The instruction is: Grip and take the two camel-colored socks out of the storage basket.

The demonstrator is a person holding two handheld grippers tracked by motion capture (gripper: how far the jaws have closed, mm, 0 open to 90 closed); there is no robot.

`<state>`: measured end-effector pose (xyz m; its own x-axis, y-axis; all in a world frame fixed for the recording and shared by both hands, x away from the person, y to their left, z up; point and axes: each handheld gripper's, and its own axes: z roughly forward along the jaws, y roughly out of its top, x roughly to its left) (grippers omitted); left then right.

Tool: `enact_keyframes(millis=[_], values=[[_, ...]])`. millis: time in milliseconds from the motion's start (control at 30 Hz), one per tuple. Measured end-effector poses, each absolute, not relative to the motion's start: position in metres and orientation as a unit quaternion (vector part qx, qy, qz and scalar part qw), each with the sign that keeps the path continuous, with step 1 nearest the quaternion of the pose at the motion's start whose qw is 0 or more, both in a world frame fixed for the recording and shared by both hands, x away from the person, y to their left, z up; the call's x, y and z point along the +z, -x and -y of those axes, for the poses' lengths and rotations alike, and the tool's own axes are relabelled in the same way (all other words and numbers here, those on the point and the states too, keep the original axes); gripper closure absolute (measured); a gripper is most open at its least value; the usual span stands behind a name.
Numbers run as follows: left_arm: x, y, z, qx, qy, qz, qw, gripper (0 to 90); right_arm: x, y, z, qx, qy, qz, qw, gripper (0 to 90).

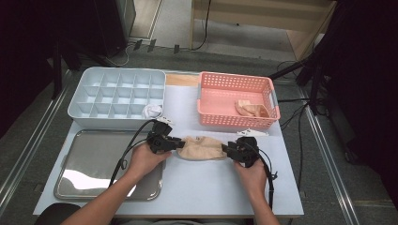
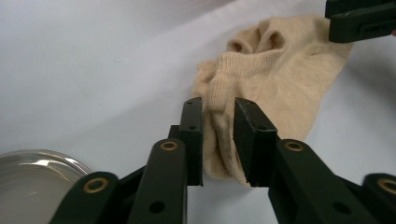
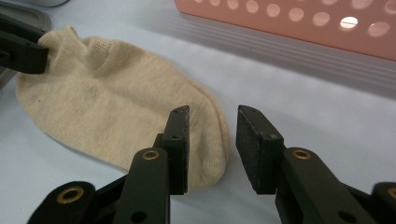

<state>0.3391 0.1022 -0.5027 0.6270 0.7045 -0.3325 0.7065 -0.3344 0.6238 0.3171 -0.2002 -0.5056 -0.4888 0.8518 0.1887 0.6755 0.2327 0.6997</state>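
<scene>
Both claws at opposite ends of a beige sock, flat on the table

The sock (image 1: 202, 147) lay on the table (image 1: 211, 187) in front of the pink basket (image 1: 237, 119), its long axis running left-right between the hands. The left claw (image 2: 218, 140) straddled the bunched cuff end, jaws parted, fabric between them but seemingly not pinched. The right claw (image 3: 212, 140) stood released over the toe, which covered only its left jaw's side. The high view showed both claws (image 1: 174, 143) (image 1: 230, 150) equally near; the gripper views alone showed the gaps.
</scene>
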Motion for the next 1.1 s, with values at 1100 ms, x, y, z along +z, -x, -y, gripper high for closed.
enact_keyframes(millis=[1100], values=[[-0.478, -0.327, -0.071, 0.007, -0.841, -0.367, 0.398, 90.0, -0.517, -0.316, 0.19, 0.362, -0.497, -0.781, 0.108, 82.2]])
